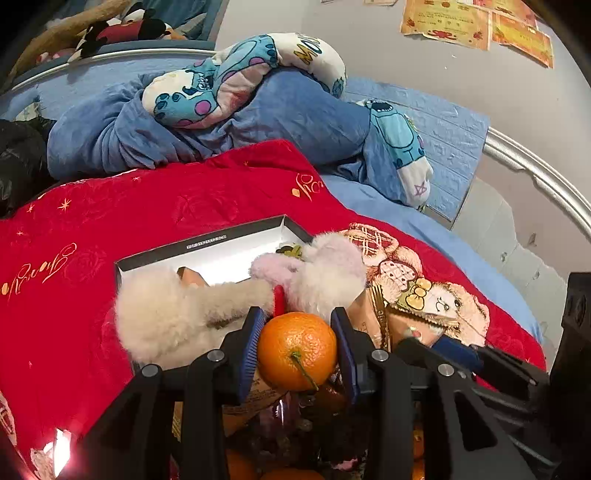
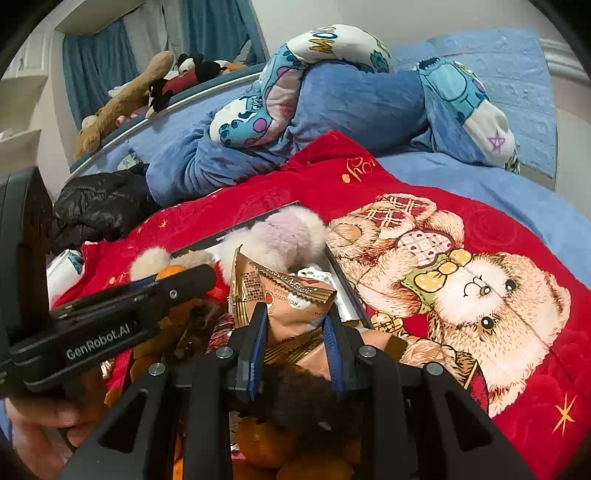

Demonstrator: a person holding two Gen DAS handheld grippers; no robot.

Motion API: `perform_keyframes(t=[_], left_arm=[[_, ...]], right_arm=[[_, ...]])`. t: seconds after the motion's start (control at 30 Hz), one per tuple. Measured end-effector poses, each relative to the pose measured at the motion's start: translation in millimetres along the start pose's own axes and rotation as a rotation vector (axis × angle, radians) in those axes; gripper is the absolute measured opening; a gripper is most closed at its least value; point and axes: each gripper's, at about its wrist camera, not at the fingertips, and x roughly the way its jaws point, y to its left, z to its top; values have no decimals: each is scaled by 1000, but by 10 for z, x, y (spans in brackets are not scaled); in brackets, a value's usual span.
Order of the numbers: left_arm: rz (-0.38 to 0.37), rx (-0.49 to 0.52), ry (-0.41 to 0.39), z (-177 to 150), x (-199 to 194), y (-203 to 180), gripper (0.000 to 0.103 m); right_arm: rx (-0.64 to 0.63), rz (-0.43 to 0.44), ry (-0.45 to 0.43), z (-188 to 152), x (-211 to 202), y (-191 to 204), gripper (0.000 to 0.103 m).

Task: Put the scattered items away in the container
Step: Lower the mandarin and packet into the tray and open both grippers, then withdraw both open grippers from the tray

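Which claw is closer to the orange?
The left claw: it is shut on the orange. The right claw is off to the side, shut on a brown snack packet.

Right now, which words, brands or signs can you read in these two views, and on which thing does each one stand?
"GenRobot.AI": side of the left tongs.
"Magic": top of the snack packet; its other print is upside down and partly hidden.
"MO...": yellow letters on the Stitch pillow, cut off.
Purple star: pillow end.
Gold script on the red blanket: not readable.
Box rim label and wall certificates: too small.
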Motion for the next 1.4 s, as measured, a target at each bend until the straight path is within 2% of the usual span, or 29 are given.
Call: perform_keyframes(t=[0.37, 0.43, 0.47, 0.5, 0.53, 0.57, 0.6, 0.63, 0.7, 0.93, 1.13, 1.23, 1.4], left_arm=[[21, -4, 3, 17, 13, 10, 39], [20, -8, 15, 31, 21, 17, 42], [19, -7, 18, 36, 14, 18, 45], [17, -3, 19, 42, 3, 11, 54], [20, 3, 18, 48, -10, 2, 65], [33, 13, 12, 56, -31, -11, 73], [45, 24, 5, 64, -54, -25, 89], [46, 30, -2, 72, -75, -31, 99], [26, 35, -8, 91, -125, -24, 103], [7, 23, -41, 175, -289, 26, 103], [42, -5, -49, 220, -455, 105, 103], [43, -11, -52, 222, -641, 143, 103], [82, -5, -116, 284, -1130, 200, 103]], right_arm=[[-8, -15, 2, -6, -13, 44, 32], [-16, -10, -1, -9, -20, 59, 36], [-23, -6, -3, -9, -31, 72, 41], [-25, -1, -4, -8, -38, 79, 54], [-21, 4, -6, -9, -47, 78, 62], [-10, 12, -15, -8, -68, 74, 76], [-2, 15, -20, -14, -84, 75, 88], [10, 21, -25, -9, -103, 67, 93], [19, 37, -37, 1, -137, 67, 103], [63, 47, -34, 38, -150, 21, 103], [146, 53, -69, 83, -272, -22, 103], [140, 49, -107, 81, -388, 85, 103], [131, 65, -129, 43, -529, 246, 103]])
